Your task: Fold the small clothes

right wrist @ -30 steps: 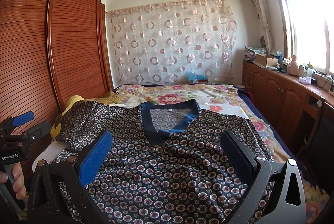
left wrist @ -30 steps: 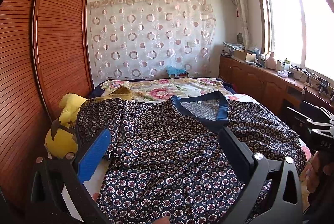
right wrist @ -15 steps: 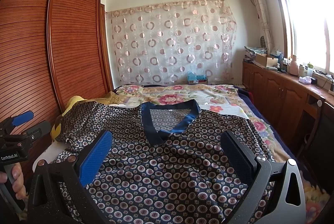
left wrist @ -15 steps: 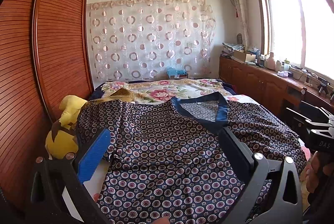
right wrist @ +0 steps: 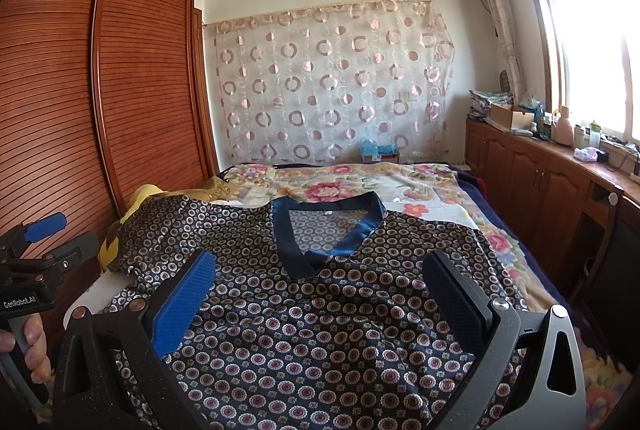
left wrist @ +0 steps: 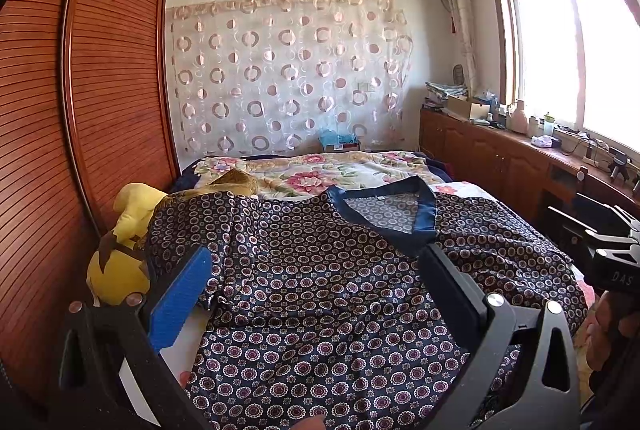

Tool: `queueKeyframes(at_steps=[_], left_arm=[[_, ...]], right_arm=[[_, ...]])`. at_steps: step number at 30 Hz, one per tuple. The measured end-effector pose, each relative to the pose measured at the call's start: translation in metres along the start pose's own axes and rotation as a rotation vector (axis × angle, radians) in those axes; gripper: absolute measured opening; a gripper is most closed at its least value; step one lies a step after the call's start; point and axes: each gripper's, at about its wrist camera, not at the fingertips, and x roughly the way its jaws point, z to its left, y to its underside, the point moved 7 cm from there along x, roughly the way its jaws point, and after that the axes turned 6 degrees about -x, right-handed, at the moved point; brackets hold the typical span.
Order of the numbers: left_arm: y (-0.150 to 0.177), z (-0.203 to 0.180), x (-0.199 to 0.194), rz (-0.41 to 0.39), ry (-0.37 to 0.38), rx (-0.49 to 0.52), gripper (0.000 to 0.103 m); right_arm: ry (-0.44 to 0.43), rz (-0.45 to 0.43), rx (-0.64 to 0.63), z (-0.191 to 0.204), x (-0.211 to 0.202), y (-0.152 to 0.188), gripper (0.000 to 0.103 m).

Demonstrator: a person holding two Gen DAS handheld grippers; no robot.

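A dark blue shirt (left wrist: 320, 290) (right wrist: 320, 330) printed with small round flowers lies spread flat on the bed, its plain blue V-collar (left wrist: 384, 213) (right wrist: 326, 230) pointing away from me. My left gripper (left wrist: 316, 262) hovers open above the shirt's left half, nothing between its fingers. Over the shirt's middle my right gripper (right wrist: 320, 266) stands open as well, just short of the collar. The left gripper (right wrist: 40, 234) also shows at the left edge of the right wrist view, a hand (right wrist: 34, 346) holding its handle.
A yellow plush toy (left wrist: 120, 254) sits at the bed's left side against the wooden wardrobe (left wrist: 80, 129). A floral bedspread (right wrist: 360, 185) covers the far bed. Wooden cabinets (right wrist: 540, 181) with clutter run under the window on the right.
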Motion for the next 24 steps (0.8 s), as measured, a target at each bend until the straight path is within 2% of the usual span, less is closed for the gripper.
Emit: queueKeyframes(at_steps=[11,16,24], left_arm=[[0.008,0.001,0.003,0.017,-0.001,0.002,0.103],[0.017,0.020,0.014,0.043,-0.032,-0.015,0.103],[0.028,0.068,0.033,0.021,-0.124,-0.060,0.103]], right_arm=[[-0.037,0.006,0.015,0.000,0.007,0.002,0.103],[-0.044,0.011,-0.006,0.003,0.013,0.003,0.103],[-0.083,0.047,-0.060,0.019,0.036,0.005,0.103]])
